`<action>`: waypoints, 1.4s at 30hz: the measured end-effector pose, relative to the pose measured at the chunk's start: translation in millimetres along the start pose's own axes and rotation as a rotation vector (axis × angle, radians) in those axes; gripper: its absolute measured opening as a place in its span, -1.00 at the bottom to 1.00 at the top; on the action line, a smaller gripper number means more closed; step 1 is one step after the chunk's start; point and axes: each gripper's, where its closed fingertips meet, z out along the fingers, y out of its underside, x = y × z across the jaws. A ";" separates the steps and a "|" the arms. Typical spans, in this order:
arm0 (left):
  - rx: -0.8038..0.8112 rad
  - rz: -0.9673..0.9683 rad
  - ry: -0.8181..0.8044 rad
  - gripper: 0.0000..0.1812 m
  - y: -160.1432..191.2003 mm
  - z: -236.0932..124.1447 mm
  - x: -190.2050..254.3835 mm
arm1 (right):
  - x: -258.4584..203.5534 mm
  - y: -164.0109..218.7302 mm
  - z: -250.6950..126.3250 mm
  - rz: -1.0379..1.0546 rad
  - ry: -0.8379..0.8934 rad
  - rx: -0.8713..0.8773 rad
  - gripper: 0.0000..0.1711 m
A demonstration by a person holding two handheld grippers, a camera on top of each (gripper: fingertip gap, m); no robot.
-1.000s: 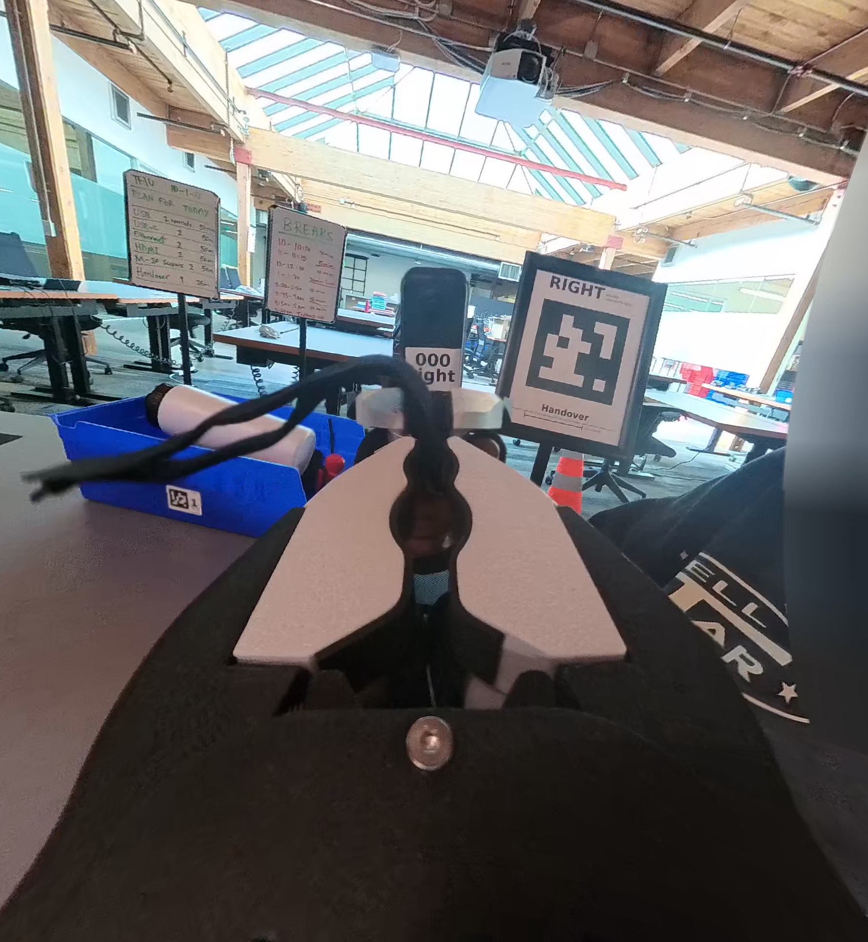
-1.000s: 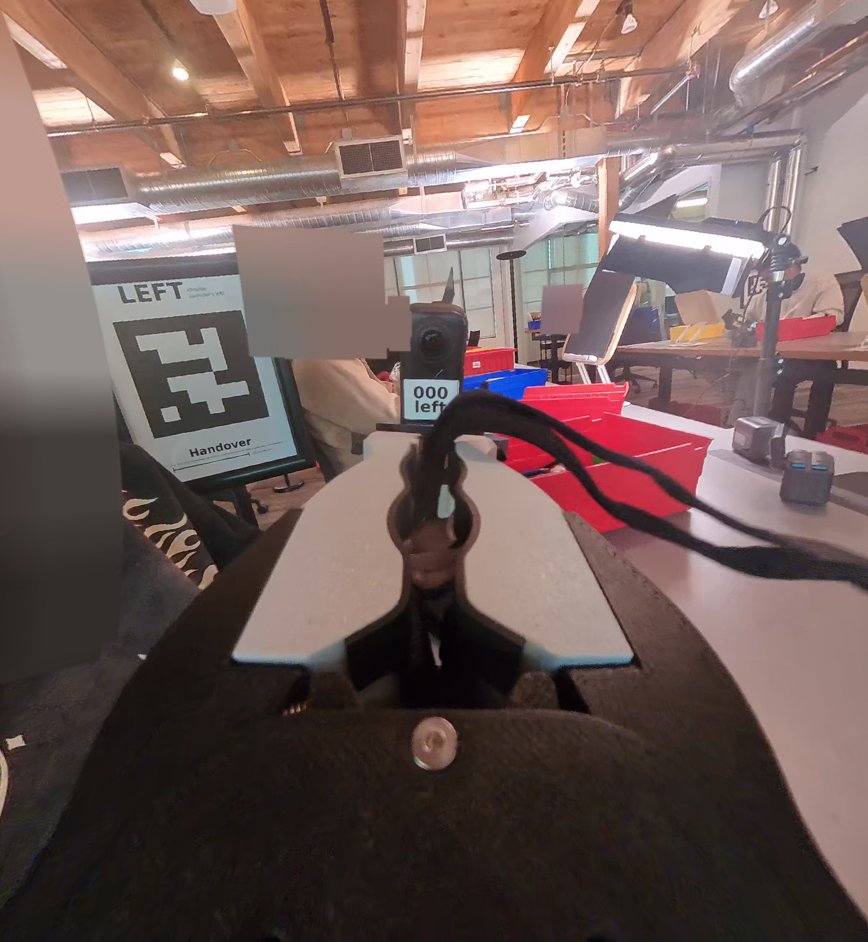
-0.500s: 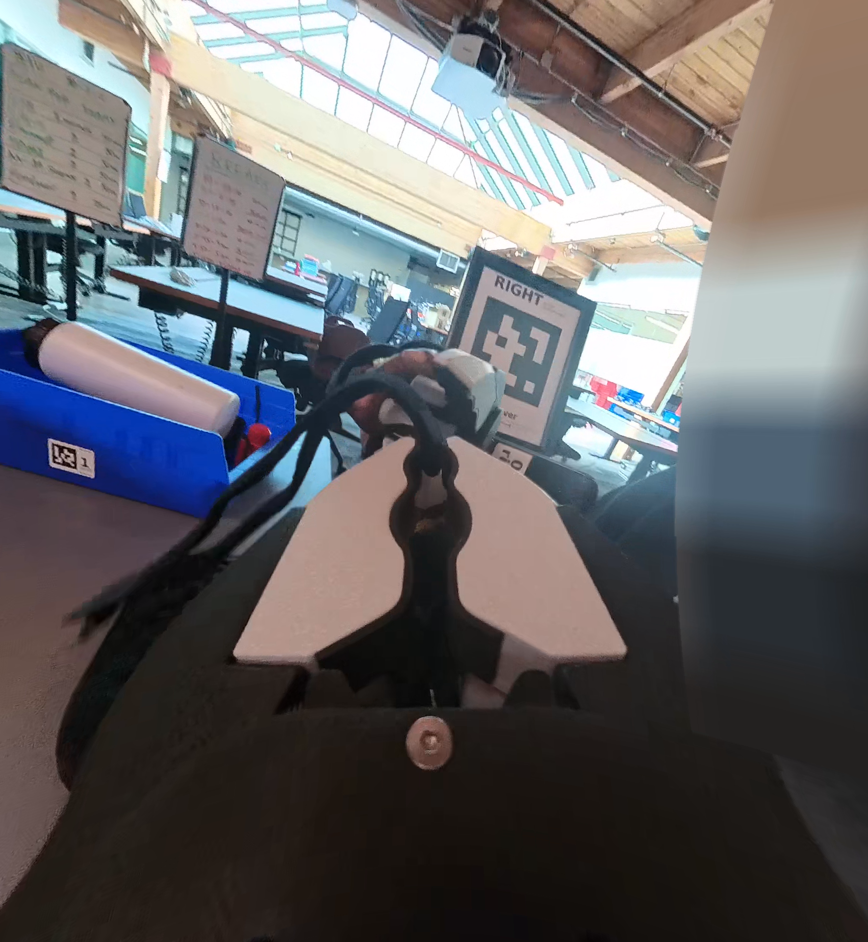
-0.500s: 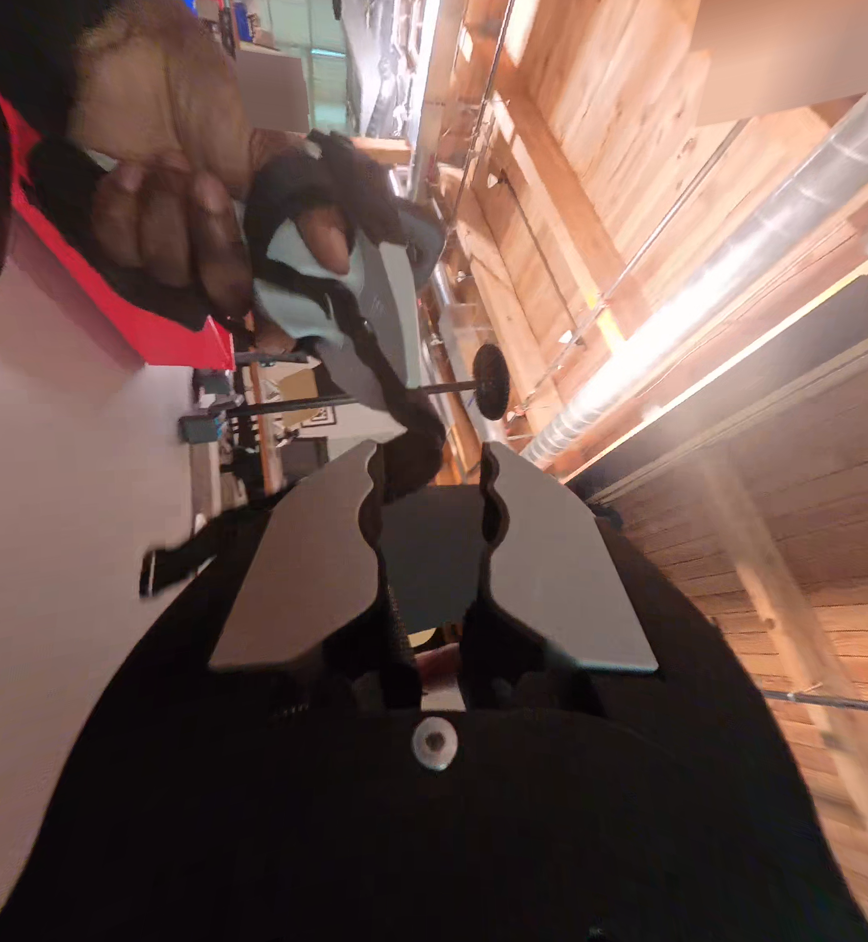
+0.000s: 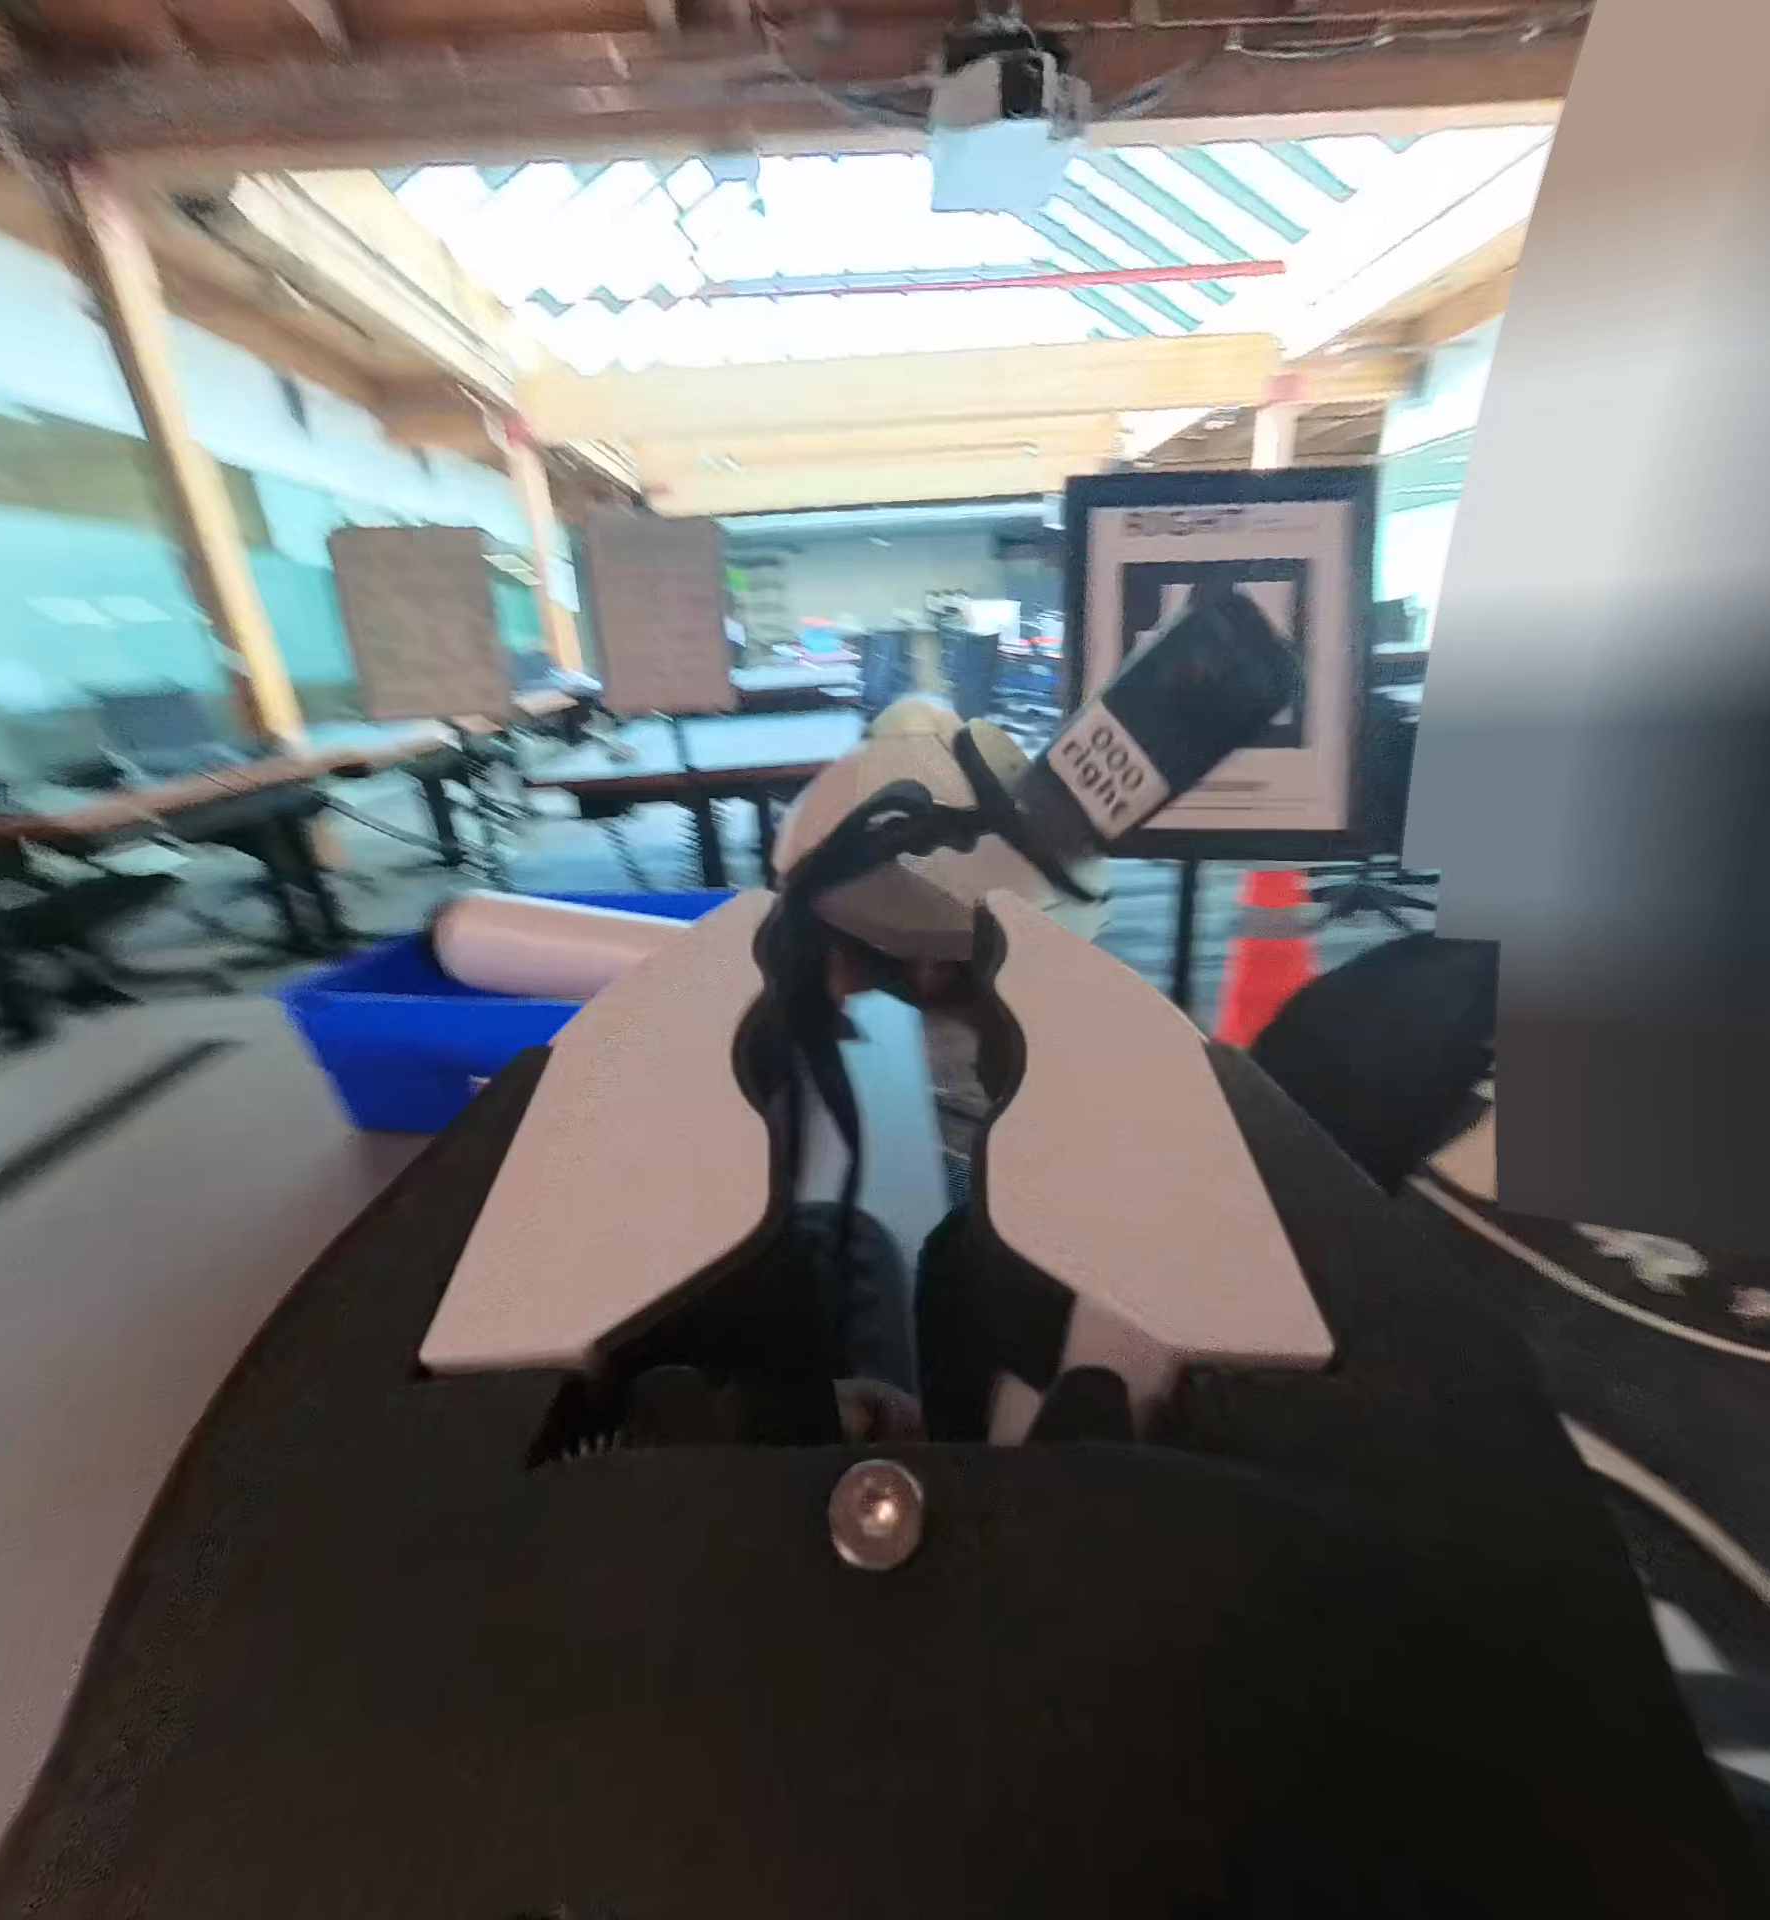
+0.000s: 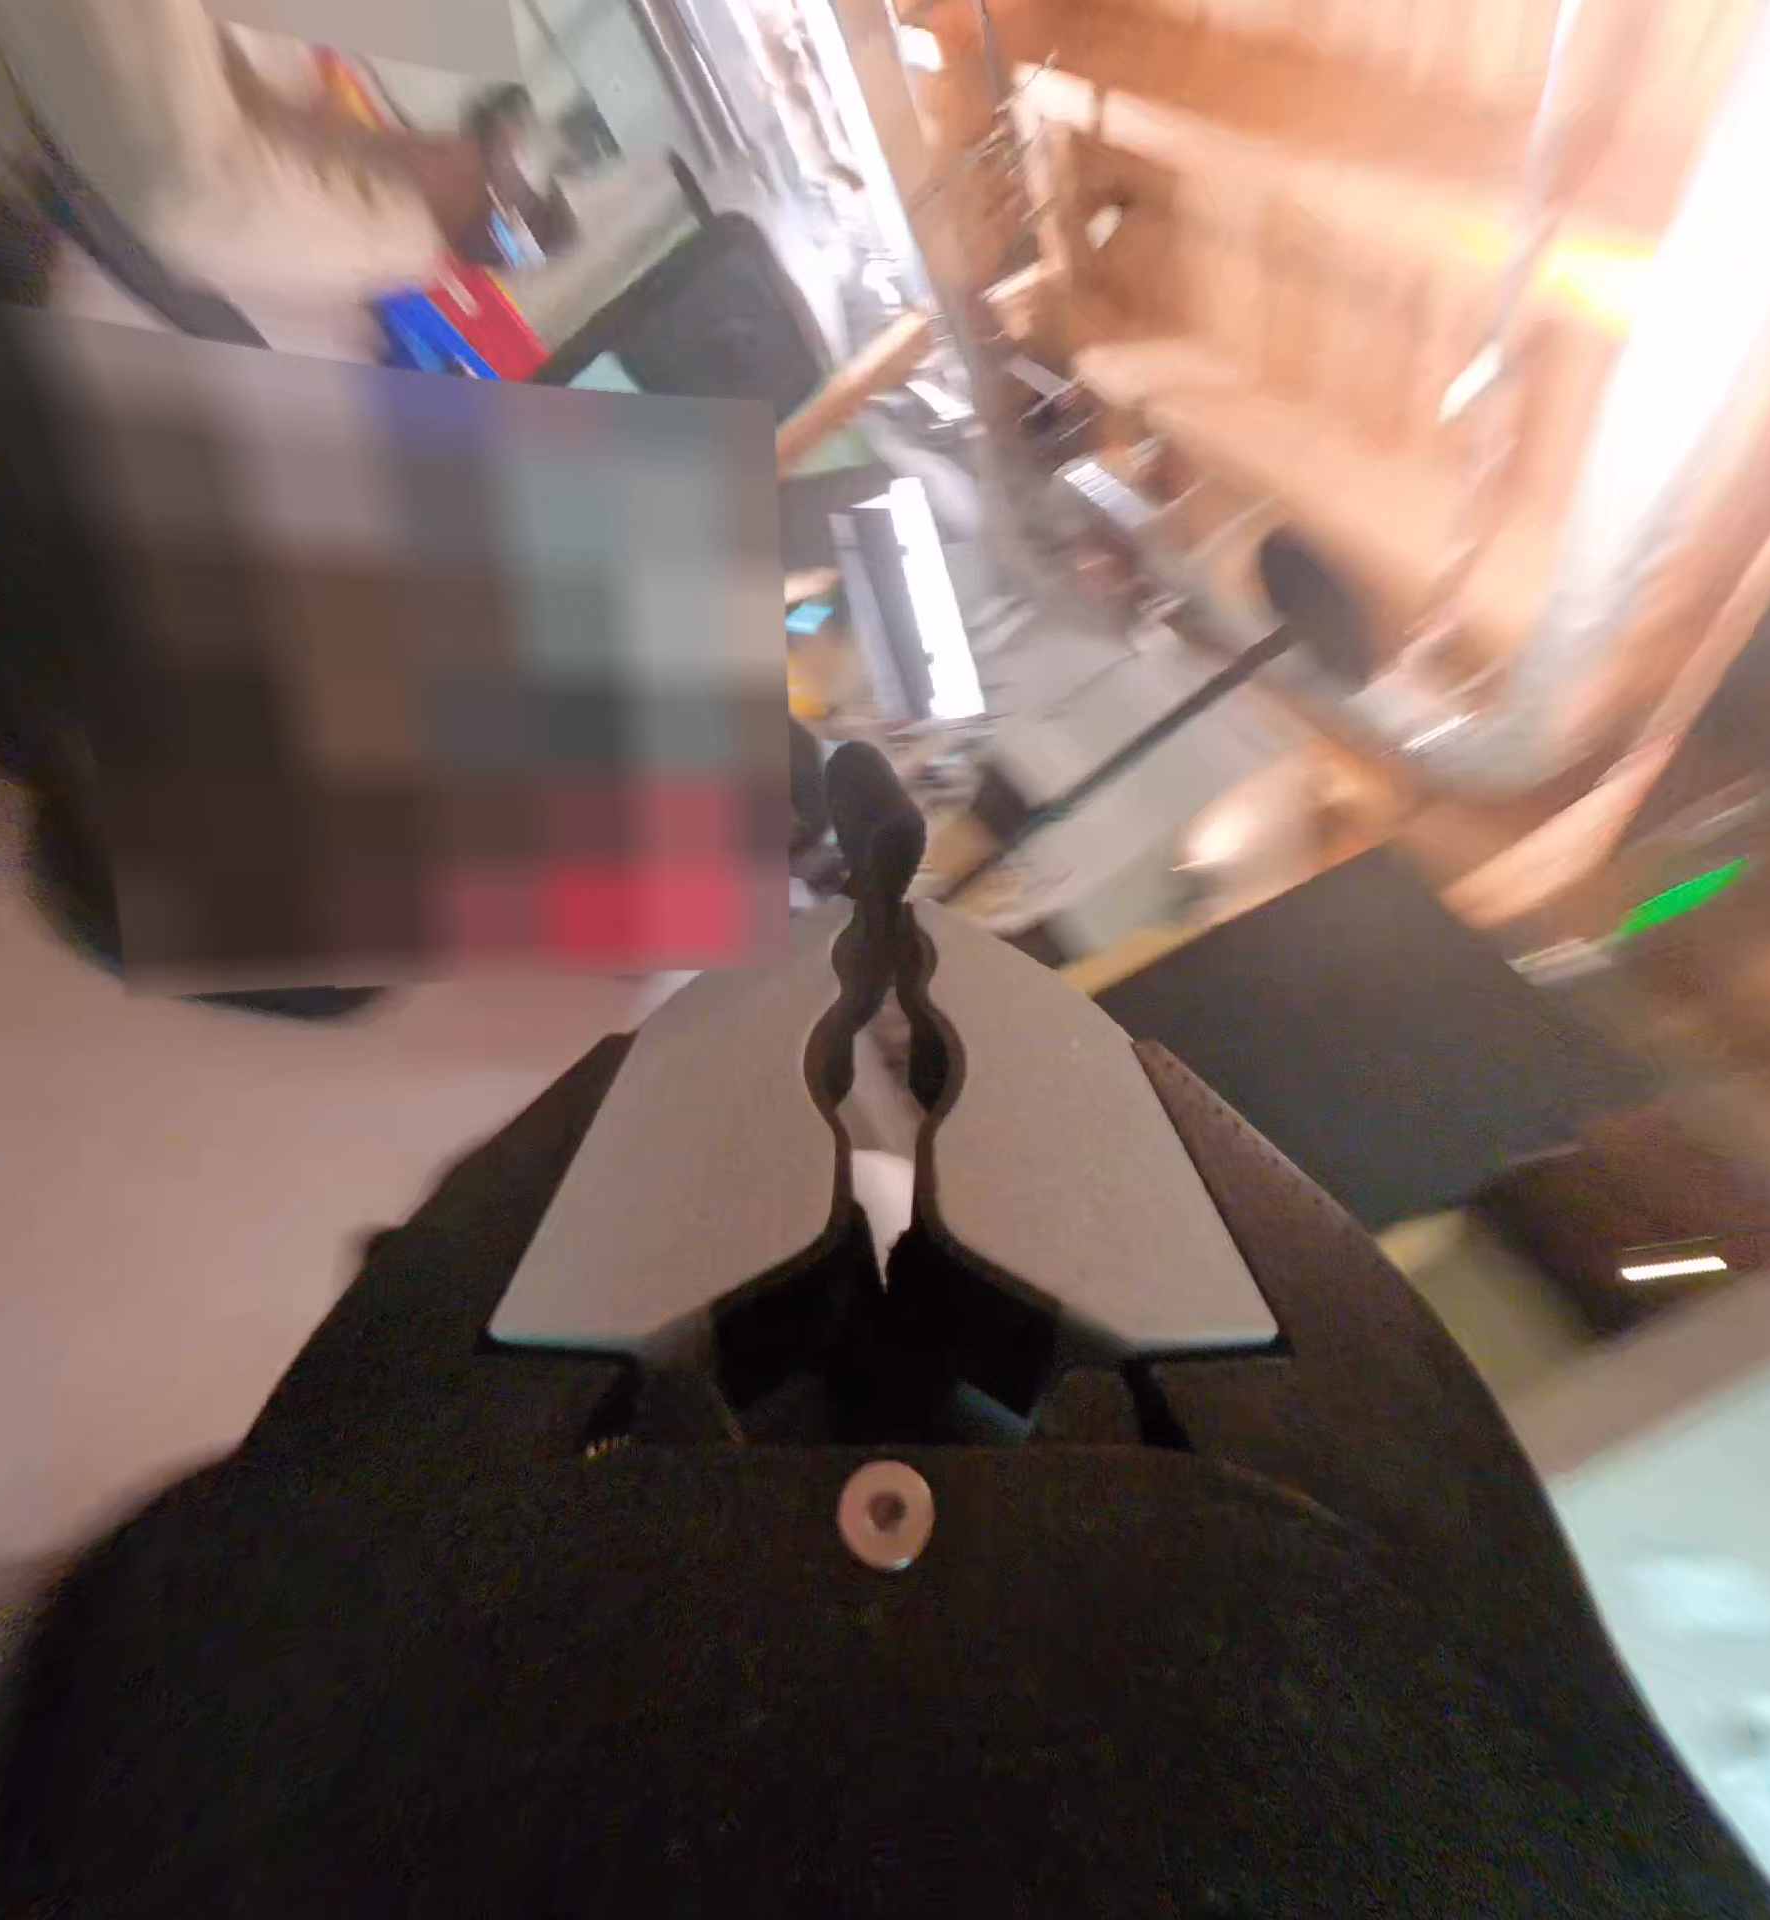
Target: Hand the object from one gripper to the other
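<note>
Pale grey fingers (image 5: pixel 652 1122) — black housing, silver screw (image 5: pixel 876 1512).

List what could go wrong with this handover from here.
1. The right tool pinches the black cord only at its very tips, so the cord may slip out.
2. The cord lies against the inner edge of one finger of the open left tool and could snag there as the tools part.
3. Both views are motion-blurred, and fast movement could jerk the cord loose.
</note>
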 end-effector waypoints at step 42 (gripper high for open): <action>-0.050 -0.035 0.100 -0.94 10.8 1.1 8.0 | -12.9 -26.3 1.8 1.115 -0.424 0.241 -0.97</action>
